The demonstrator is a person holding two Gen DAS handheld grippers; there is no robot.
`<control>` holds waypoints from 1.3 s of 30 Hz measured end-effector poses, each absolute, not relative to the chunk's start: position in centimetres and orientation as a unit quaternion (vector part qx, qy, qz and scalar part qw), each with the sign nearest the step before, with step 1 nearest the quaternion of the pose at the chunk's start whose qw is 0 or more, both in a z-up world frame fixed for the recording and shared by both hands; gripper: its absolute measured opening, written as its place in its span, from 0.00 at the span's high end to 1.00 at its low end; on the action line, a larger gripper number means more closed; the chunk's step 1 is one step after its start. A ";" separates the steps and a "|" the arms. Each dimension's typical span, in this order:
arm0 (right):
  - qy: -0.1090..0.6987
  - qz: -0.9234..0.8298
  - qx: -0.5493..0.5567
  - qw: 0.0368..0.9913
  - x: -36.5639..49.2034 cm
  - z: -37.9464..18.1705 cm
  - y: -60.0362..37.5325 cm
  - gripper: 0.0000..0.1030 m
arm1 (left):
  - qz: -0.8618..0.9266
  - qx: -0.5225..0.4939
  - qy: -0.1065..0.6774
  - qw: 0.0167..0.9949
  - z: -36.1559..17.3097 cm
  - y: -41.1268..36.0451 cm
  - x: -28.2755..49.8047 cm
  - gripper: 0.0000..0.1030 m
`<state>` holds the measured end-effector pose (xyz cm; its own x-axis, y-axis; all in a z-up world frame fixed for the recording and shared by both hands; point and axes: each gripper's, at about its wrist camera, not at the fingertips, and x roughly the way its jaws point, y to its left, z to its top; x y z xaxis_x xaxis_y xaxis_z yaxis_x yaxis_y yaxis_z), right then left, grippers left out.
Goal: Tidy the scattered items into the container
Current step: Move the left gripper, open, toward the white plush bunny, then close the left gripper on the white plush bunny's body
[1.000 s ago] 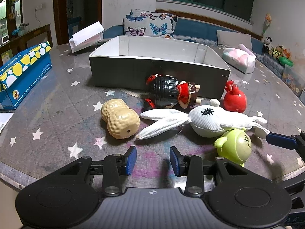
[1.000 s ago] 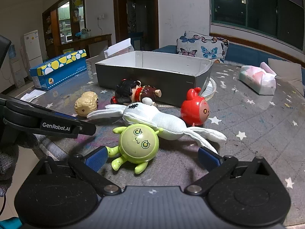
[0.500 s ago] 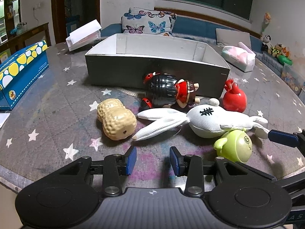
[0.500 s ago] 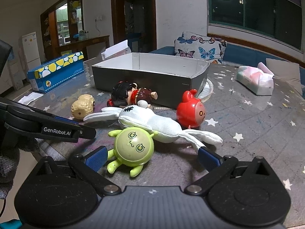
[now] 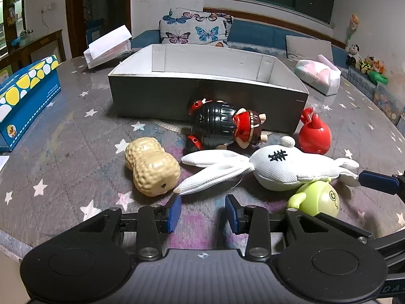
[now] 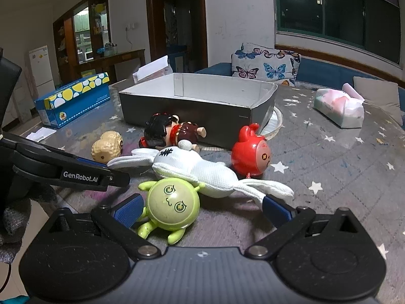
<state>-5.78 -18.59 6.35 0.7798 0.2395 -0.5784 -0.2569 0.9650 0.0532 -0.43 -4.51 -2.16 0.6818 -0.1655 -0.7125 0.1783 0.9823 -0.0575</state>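
A grey open box (image 5: pixel 202 101) (image 6: pixel 192 109) stands mid-table. In front of it lie a peanut toy (image 5: pixel 152 168) (image 6: pixel 106 147), a black-haired doll (image 5: pixel 222 126) (image 6: pixel 172 131), a white plush rabbit (image 5: pixel 278 169) (image 6: pixel 202 172), a red round toy (image 5: pixel 315 134) (image 6: pixel 250 155) and a green round toy (image 5: pixel 316 197) (image 6: pixel 172 204). My left gripper (image 5: pixel 202 214) is open and empty, just short of the rabbit's ear. My right gripper (image 6: pixel 201 209) is wide open, with the green toy between its fingers near the left pad (image 6: pixel 126 209).
A blue and yellow spotted box (image 5: pixel 25 96) (image 6: pixel 73 101) sits at the left. A tissue pack (image 5: pixel 319 76) (image 6: pixel 339 109) lies at the right. A white open carton (image 5: pixel 108 45) stands behind the grey box. The table's front edge is just below both grippers.
Both grippers have moved forward toward the toys. The green toy now sits deeper between the right gripper's fingers. No toy has moved.
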 end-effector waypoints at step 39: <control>0.340 0.166 0.031 0.925 -1.9 7.6 -22.9 0.36 | -0.184 0.068 0.369 0.909 -1.2 -5.6 2.3 0.61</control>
